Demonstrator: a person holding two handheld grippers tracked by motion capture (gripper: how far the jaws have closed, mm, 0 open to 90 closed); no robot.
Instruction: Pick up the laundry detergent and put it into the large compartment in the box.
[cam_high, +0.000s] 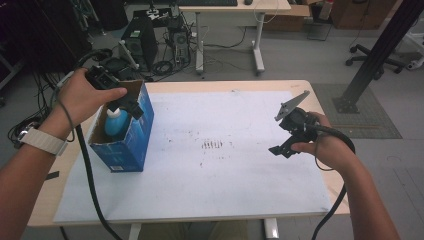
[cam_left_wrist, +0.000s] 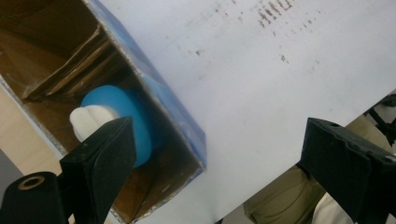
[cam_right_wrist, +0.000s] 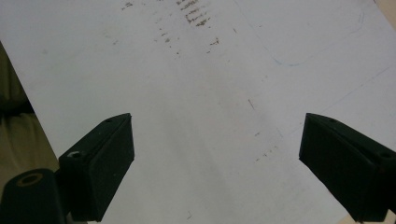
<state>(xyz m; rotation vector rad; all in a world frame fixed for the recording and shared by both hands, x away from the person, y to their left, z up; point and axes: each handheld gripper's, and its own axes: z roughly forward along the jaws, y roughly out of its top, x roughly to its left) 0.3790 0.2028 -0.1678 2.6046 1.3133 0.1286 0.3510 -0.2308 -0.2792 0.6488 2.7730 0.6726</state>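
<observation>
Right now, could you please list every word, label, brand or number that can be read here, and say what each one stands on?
None can be read.
Blue box: a small pale patch low on its front face, too small and blurred to read.
White sheet: dark smudged marks near its middle, not legible as letters or numbers.
Blue bottle inside the box: no label visible.

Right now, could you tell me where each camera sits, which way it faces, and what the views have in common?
High view: above the person's side, looking forward and down on the table; both forearms, the left gripper and the right gripper show.
Left gripper view: on the left gripper, looking down into the blue box at the blue bottle; jaws apart.
Right gripper view: on the right gripper, facing the white sheet; jaws apart.
Shared: all three show the sheet's dark smudges.
</observation>
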